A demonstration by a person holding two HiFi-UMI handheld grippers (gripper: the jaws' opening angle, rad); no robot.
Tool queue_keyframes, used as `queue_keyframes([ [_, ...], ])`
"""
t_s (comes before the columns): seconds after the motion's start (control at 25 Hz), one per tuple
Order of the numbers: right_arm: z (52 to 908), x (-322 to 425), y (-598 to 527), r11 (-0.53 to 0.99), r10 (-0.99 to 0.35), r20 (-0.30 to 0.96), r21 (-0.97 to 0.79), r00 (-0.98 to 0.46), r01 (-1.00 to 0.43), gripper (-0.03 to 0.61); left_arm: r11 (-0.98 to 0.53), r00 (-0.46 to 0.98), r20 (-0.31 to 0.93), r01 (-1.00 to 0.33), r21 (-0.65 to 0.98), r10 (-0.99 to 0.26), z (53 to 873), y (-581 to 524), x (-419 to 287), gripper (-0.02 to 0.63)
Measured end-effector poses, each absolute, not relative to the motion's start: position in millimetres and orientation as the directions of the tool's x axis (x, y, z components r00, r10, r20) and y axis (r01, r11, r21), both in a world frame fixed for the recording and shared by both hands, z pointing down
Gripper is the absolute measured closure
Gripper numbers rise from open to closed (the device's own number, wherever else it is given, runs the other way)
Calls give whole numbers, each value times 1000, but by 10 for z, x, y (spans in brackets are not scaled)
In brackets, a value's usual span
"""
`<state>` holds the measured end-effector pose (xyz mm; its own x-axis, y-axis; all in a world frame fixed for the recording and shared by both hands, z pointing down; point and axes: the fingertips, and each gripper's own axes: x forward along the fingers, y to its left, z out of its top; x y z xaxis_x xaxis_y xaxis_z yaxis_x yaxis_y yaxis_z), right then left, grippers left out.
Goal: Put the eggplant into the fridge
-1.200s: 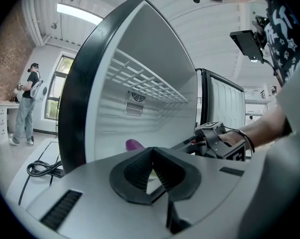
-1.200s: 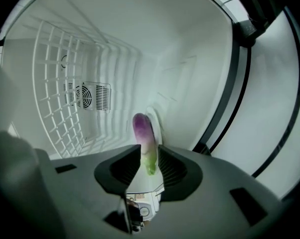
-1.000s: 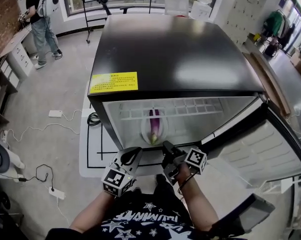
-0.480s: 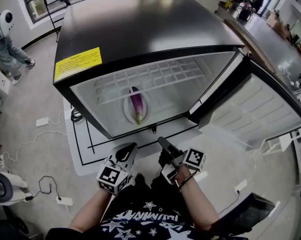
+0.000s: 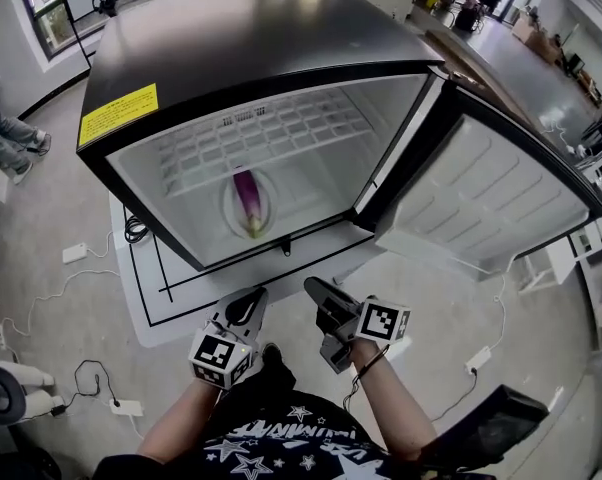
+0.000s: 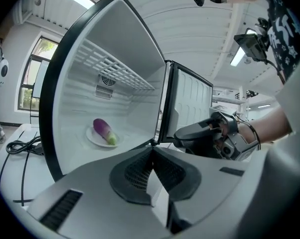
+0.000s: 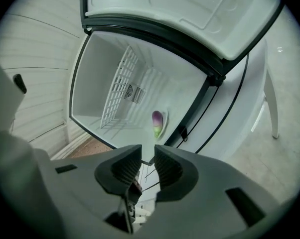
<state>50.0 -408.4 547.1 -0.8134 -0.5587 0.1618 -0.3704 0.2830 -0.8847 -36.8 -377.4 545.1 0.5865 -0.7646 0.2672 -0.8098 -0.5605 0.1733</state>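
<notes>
A purple eggplant [image 5: 246, 198] with a green end lies on a white plate [image 5: 227, 208] on the floor of the open black fridge [image 5: 251, 28]. It also shows in the left gripper view, eggplant [image 6: 104, 130], and in the right gripper view, eggplant [image 7: 157, 122]. Both grippers hang in front of the opening, well short of the plate. My left gripper [image 5: 249, 304] is shut and holds nothing, jaws [image 6: 152, 156] meeting at the tip. My right gripper [image 5: 317, 294] stands beside it, open by a narrow gap [image 7: 148, 161], with nothing in it.
The fridge door [image 5: 481, 198] is swung wide to the right. The fridge stands on a white mat with black lines [image 5: 151, 288]. Cables [image 5: 91, 253] and a power strip [image 5: 126, 406] lie on the floor at left. A person [image 5: 1, 118] stands far left.
The view has swung so more of the fridge's inside shows. Both grippers now sit farther back from the opening. The eggplant has stayed on its plate.
</notes>
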Motion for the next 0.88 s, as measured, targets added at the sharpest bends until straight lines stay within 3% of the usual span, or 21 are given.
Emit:
queue_keyframes([
  [0.6, 5247, 895, -2744, 439, -514, 177, -786, -839, -435, 561, -558, 576, 246, -817, 145, -780, 5210, -2576, 133, 604],
  [0.88, 5145, 1022, -2060, 477, -509, 174, -759, -843, -444, 563, -568, 580, 229, -814, 125, -781, 5096, -1919, 325, 604],
])
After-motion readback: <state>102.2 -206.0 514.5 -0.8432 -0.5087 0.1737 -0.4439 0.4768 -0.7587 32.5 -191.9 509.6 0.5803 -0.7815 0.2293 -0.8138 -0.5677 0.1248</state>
